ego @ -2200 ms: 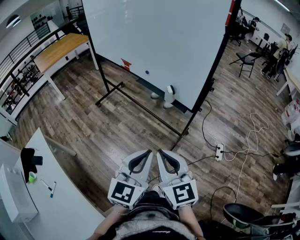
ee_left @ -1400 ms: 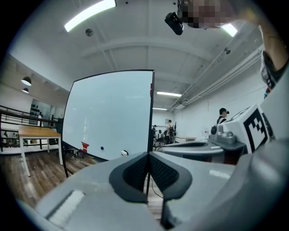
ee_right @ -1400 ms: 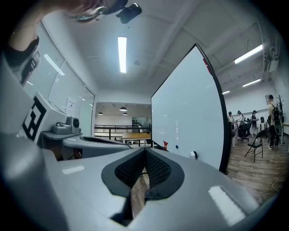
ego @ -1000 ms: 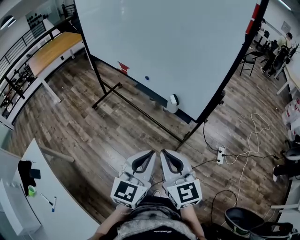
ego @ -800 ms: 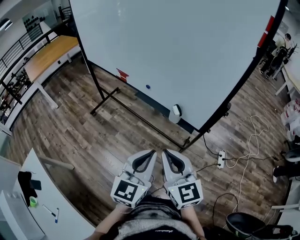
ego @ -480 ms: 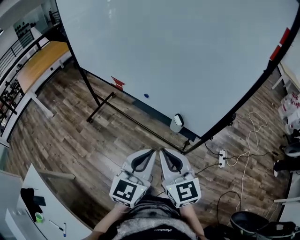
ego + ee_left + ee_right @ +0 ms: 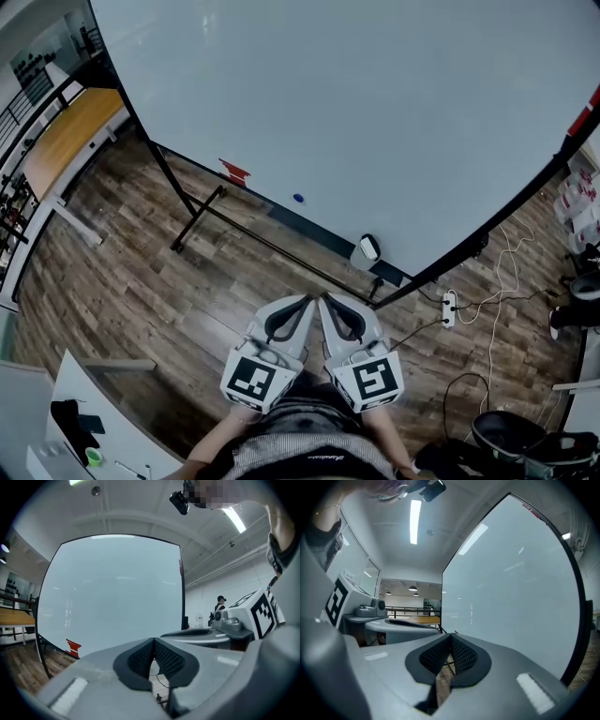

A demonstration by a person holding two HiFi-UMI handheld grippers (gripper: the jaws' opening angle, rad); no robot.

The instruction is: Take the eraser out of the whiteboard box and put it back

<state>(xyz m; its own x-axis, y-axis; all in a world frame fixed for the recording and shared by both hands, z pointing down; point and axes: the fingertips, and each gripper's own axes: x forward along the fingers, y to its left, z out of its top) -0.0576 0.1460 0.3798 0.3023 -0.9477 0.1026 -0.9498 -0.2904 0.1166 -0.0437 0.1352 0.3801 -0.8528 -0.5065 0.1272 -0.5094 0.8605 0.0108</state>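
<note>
Left tongs (image 7: 302, 302), right tongs (image 7: 325, 300), both closed

The whiteboard (image 7: 356, 122) fills the far side, the box (image 7: 368, 249) on its lower edge right of middle — a table (image 7: 66, 141) far left, a power strip (image 7: 450, 305) on the floor (image 7: 187, 291) right.

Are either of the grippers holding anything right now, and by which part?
Nothing is held. The left gripper and the right gripper both have their jaws together, with nothing between them.
</note>
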